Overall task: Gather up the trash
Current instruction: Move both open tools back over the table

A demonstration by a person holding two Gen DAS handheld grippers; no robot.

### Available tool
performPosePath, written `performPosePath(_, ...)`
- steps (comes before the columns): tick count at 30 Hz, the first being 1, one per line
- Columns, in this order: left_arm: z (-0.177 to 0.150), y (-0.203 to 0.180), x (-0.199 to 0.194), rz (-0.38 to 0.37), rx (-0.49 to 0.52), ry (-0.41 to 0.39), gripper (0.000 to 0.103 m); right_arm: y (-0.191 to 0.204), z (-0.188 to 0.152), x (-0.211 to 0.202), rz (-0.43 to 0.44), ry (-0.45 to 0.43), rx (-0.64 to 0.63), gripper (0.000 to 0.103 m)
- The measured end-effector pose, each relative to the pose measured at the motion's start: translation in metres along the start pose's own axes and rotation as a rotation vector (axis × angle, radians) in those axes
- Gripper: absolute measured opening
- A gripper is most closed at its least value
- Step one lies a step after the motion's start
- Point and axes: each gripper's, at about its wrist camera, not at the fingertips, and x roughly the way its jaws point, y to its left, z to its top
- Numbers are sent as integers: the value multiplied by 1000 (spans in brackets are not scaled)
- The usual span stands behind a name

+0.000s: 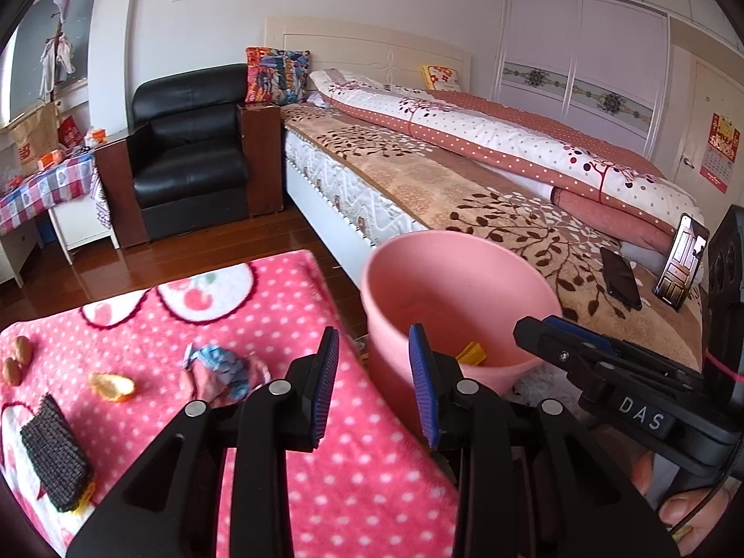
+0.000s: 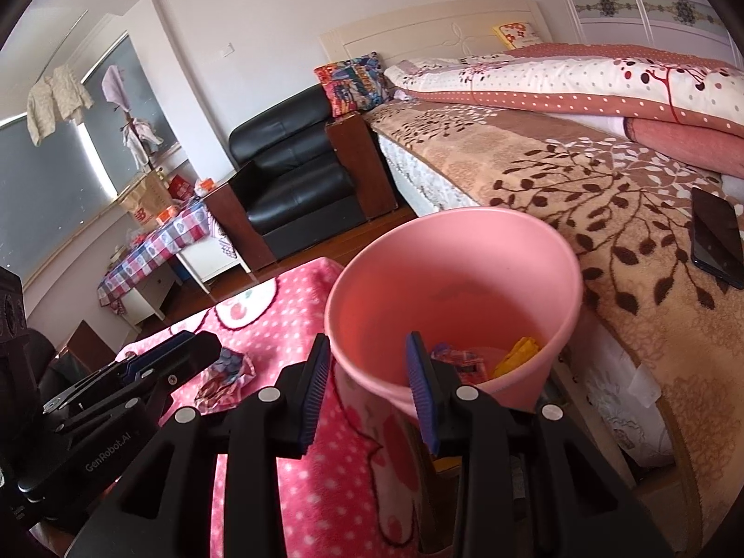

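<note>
The pink bin (image 2: 453,297) stood between the bed (image 2: 604,195) and the table under its pink polka-dot blanket (image 1: 288,325), mouth up and tilted toward the cameras, probably parked at the table's edge so scraps could be dropped in with a short reach. Yellow and red-blue wrappers (image 2: 483,355) already lay at its bottom.

The right gripper (image 2: 367,390) hung at the bin's near rim, at about 6 o'clock of the opening, its blue pads spread and nothing between them; one pad sat over the blanket and the other over the bin's interior. The left gripper (image 1: 374,386) was likewise parted and empty, straddling the gap between table edge and bin wall. Empty, open jaws at the bin would fit a drop just made, though that is only a reading.

More trash remained on the table. A crumpled blue-and-pink wrapper (image 1: 223,372) lay at about 10 o'clock from the left gripper, near it, its long axis running roughly from 11 to 5 o'clock in the left wrist view. Beyond it, toward 9 o'clock, sat a piece of orange peel (image 1: 111,386), two nut-like pieces (image 1: 18,358) and a dark woven pad (image 1: 56,458) lying flat, long axis near 11 to 5. The wrapper looked the easiest next pick, being closest and bulky enough to pinch.
</note>
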Motion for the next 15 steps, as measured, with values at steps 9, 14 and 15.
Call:
performPosePath(9, -28, 45, -36, 116, -35, -24, 31, 43, -11, -8, 55, -9, -62, 34)
performPosePath(14, -43, 76, -56, 178, -74, -43, 31, 65, -18, -6, 105, 4, -77, 34)
performPosePath(15, -46, 83, -60, 189, -85, -47, 31, 69, -19, -4, 112, 14, -82, 35)
